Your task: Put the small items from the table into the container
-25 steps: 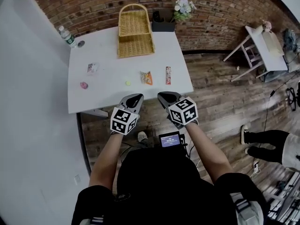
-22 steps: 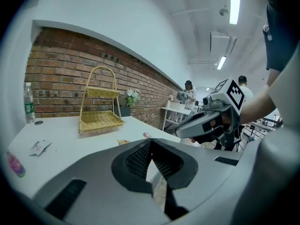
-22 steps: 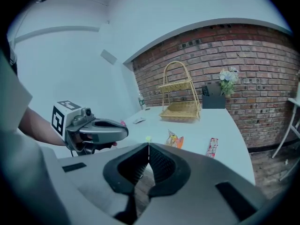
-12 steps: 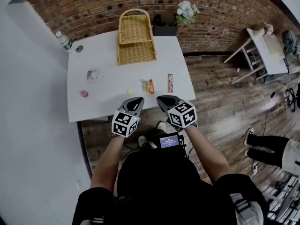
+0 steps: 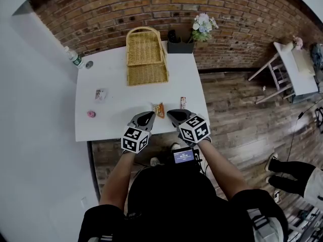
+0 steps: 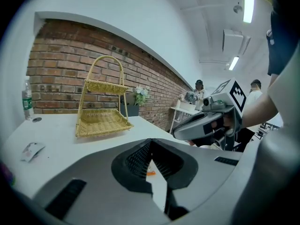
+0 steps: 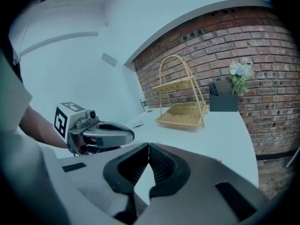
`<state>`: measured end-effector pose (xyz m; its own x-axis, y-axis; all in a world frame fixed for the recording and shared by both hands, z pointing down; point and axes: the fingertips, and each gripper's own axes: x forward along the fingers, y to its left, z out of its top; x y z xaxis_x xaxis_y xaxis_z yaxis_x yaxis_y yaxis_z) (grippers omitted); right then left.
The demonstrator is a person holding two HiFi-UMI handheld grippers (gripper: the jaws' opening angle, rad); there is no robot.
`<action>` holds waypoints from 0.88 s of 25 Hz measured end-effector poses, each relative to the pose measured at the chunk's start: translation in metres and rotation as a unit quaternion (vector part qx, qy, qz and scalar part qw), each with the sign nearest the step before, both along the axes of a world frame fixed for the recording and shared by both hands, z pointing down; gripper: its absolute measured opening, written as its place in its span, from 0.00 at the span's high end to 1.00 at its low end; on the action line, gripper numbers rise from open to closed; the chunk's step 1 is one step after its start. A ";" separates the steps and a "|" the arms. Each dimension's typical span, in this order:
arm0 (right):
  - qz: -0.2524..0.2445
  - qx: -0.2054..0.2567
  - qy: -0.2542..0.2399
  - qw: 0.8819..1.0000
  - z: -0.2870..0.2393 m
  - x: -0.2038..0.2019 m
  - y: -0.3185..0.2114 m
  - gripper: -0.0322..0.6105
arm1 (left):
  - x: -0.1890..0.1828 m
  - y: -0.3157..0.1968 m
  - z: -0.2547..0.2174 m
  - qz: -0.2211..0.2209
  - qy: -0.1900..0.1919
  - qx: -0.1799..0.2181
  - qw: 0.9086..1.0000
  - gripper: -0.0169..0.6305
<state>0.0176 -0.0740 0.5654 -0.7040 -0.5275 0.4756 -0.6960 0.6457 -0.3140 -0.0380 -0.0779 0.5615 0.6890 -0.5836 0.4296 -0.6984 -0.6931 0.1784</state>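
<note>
Because the left gripper [image 5: 148, 115] and the right gripper [image 5: 171, 114] both hover with jaws pressed together on nothing, reaching forward like this would likely shove the orange crinkled snack packet [image 5: 159, 110], which lies well short of the two-tier yellow wicker basket [image 5: 146, 59], instead of catching it. Off to the basket's near left, a small pink thing [image 5: 91, 114] is too tiny to identify.

Far edge crowded, middle of the table open

The basket [image 5: 146, 59] with its tall handle stands at the table's [image 5: 121, 97] far edge, a black box [image 5: 180, 46] at the far right corner, a bottle [image 5: 73, 57] at the far left corner. From the basket to the near edge the way is open over low packets [image 5: 159, 110].
</note>
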 end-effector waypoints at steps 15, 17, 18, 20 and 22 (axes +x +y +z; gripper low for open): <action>-0.008 -0.012 -0.027 1.000 -0.001 0.000 -0.043 0.93 | -0.002 -0.037 -0.006 -0.019 -0.014 0.000 1.000 0.96; -0.001 -0.010 -0.029 1.000 -0.004 -0.004 -0.047 0.93 | -0.006 -0.040 -0.006 -0.013 -0.012 -0.002 1.000 0.96; 0.002 -0.008 -0.029 1.000 -0.006 -0.006 -0.048 0.93 | -0.008 -0.042 -0.006 -0.010 -0.011 -0.002 1.000 0.96; 0.007 -0.005 -0.026 1.000 -0.008 -0.008 -0.051 0.93 | -0.009 -0.045 -0.006 -0.003 -0.010 -0.001 1.000 0.96; 0.012 -0.004 -0.024 1.000 -0.009 -0.008 -0.053 0.93 | -0.009 -0.047 -0.006 0.004 -0.010 0.000 1.000 0.96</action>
